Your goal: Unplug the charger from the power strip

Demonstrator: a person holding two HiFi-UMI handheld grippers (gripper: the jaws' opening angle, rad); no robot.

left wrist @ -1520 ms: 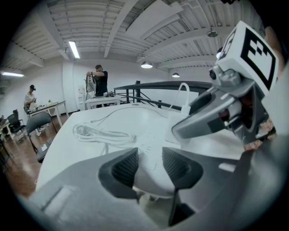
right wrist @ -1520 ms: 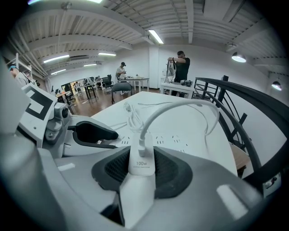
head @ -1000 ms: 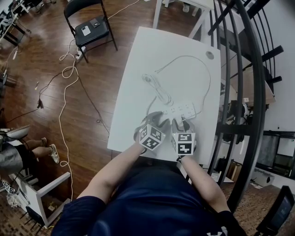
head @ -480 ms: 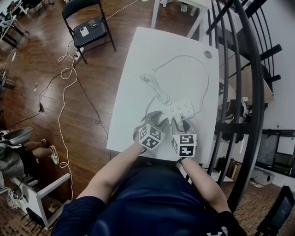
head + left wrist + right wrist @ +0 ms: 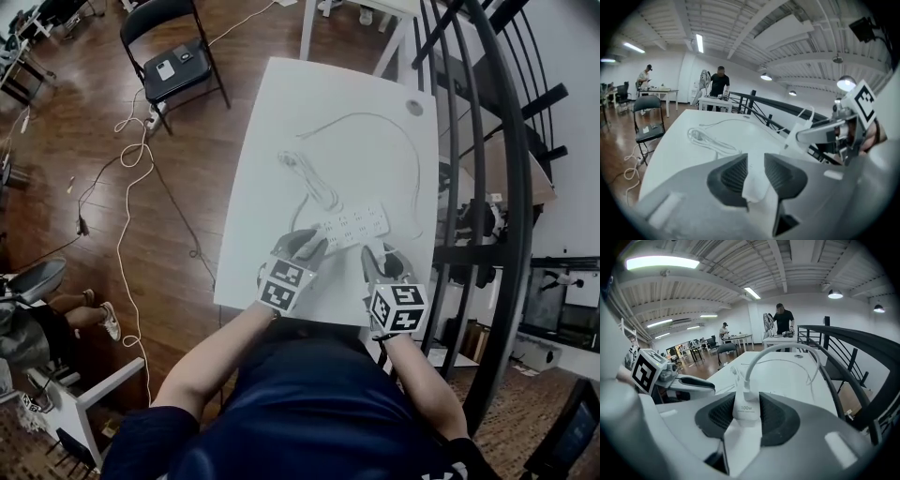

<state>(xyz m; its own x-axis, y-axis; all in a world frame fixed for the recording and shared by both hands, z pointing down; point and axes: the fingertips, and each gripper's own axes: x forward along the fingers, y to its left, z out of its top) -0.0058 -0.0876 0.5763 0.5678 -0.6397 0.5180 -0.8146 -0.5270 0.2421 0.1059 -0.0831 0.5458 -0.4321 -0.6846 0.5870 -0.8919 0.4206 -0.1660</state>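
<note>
The white power strip (image 5: 354,225) sits slantwise on the white table (image 5: 281,131). Its left end is at my left gripper (image 5: 307,242). In the left gripper view a white end (image 5: 755,180) fills the narrow gap of the left gripper (image 5: 756,161), whose jaws are closing. My right gripper (image 5: 746,404) is shut on the white charger (image 5: 746,409), and the charger's cable (image 5: 787,350) arches up and away. The charger (image 5: 804,131) hangs at the right gripper's tip. I cannot see whether its prongs sit in the strip.
A loose cable coil (image 5: 305,173) lies on the table behind the strip. A black stair railing (image 5: 469,141) runs along the table's right side. A folding chair (image 5: 173,66) and a white cord (image 5: 131,169) are on the wooden floor at the left. People stand at a far table (image 5: 717,96).
Both grippers have come up toward the camera and drawn apart, the left one to the left, the right one to the right with the charger. The strip keeps its place on the table.
</note>
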